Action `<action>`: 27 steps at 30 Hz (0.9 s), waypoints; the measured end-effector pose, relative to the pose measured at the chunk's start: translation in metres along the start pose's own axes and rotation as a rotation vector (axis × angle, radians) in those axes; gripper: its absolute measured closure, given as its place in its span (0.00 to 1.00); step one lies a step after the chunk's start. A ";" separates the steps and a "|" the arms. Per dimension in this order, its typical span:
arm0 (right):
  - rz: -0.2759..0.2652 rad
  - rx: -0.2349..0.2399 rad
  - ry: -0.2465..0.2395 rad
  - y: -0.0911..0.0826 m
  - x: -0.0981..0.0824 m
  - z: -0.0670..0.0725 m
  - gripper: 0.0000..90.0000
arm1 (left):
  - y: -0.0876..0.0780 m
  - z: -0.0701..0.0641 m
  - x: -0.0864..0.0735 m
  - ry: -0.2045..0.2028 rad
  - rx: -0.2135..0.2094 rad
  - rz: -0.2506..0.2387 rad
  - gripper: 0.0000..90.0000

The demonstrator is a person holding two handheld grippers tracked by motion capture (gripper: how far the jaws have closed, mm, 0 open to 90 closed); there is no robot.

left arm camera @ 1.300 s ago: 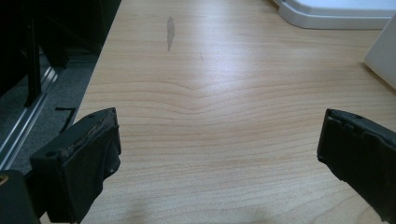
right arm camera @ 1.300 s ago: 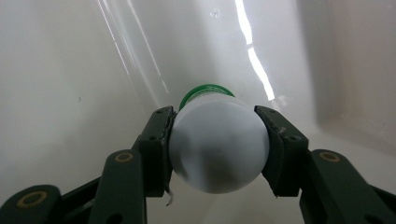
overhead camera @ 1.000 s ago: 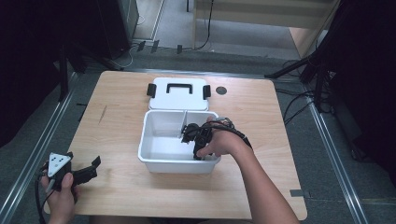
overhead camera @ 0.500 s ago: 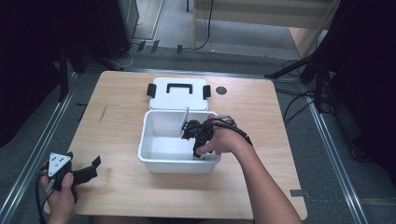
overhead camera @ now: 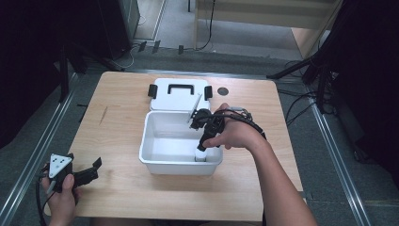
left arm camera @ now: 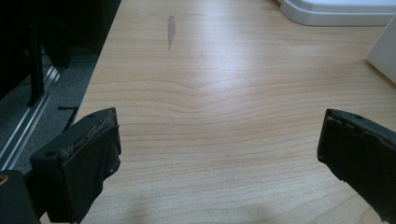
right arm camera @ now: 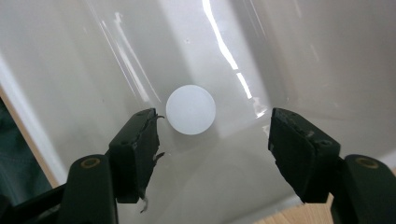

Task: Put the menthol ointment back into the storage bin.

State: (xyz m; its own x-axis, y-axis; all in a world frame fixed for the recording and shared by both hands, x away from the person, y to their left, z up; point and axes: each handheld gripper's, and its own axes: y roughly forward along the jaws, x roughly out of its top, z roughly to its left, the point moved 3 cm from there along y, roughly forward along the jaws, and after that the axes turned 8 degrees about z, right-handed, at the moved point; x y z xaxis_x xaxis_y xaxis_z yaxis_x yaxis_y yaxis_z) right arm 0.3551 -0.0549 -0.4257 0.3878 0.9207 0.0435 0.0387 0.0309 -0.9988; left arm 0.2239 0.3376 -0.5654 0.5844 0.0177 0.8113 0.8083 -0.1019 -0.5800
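A white open bin stands mid-table. Inside it, near the front right corner, lies a small white ball, which in the high view is a pale spot under the jaws. My right gripper points steeply down into the bin, open, one jaw on each side of the ball and slightly short of it. In the high view the right gripper hangs from the hand at the bin's right rim. My left gripper rests at the table's front left corner, open and empty.
The bin's white lid with a black handle and clips lies flat behind the bin. A small black disc sits on the table right of the lid. Bare wood table stretches ahead of the left gripper, with the bin's corner at the right.
The right gripper has tipped more upright and dipped toward the bin's front right corner, over the ball. The left gripper has stayed where it was.
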 end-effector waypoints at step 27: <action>-0.078 -0.115 0.242 -0.039 -0.066 -0.027 0.09 | 0.001 -0.001 0.000 0.004 0.012 0.005 0.00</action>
State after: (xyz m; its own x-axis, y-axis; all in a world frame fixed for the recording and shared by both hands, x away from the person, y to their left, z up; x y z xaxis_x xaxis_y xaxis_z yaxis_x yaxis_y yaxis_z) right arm 0.3526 -0.1278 -0.3887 0.5874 0.7974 0.1379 0.1760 0.0405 -0.9836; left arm 0.2248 0.3364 -0.5655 0.5885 0.0137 0.8084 0.8059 -0.0897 -0.5852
